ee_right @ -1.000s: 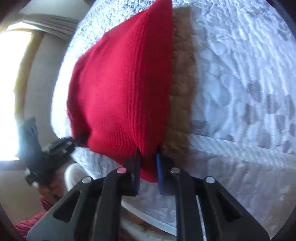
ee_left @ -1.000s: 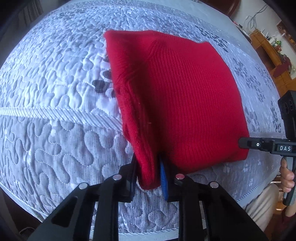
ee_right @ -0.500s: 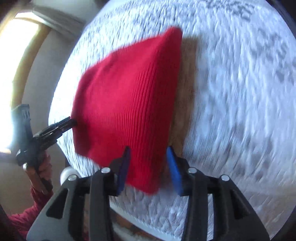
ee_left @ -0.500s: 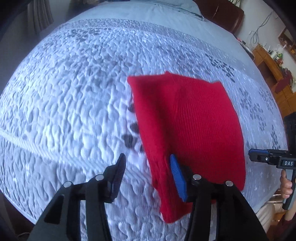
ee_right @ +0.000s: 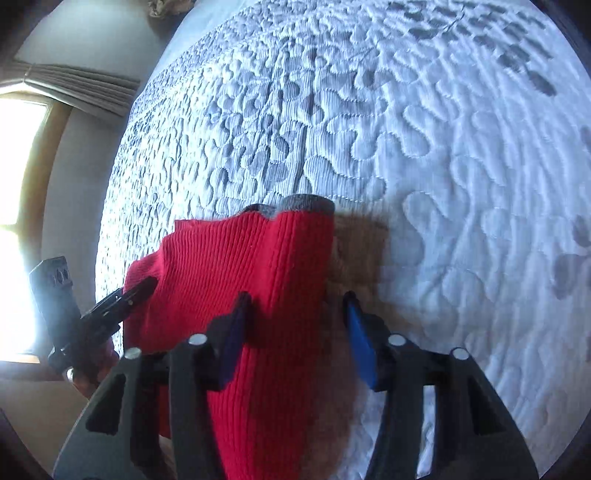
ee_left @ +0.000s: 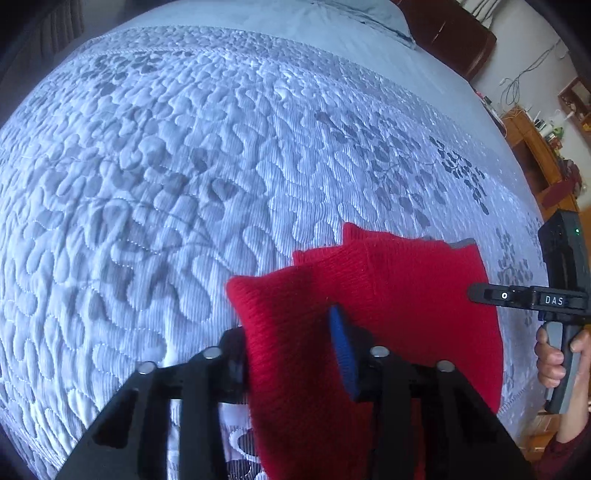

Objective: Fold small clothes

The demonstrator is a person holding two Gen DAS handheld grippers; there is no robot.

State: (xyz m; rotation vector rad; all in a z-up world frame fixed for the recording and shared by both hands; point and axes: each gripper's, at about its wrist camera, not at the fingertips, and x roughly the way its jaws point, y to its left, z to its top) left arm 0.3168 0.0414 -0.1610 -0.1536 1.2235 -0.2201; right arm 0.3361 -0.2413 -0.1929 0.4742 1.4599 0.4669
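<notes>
A folded red knit garment (ee_left: 388, 291) lies on the quilted bedspread (ee_left: 166, 166) near its front edge. It also shows in the right wrist view (ee_right: 266, 266), with a grey trim at its far end. My left gripper (ee_left: 288, 343) is open, its jaws wide apart, with the garment's near left corner between them. My right gripper (ee_right: 295, 328) is open too, jaws wide apart over the garment's right edge. Each gripper shows at the other view's side: the right one (ee_left: 480, 293) and the left one (ee_right: 144, 284).
The pale blue-grey quilt (ee_right: 406, 129) stretches far ahead of both grippers. A dark headboard (ee_left: 450, 33) and wooden shelves (ee_left: 543, 147) stand at the far right. A bright window (ee_right: 14, 221) with curtains is at the left of the right wrist view.
Both grippers were shut on the garment's corners a second ago. They have opened and let go. The garment now lies folded shorter, and both grippers have drawn back over its near edge.
</notes>
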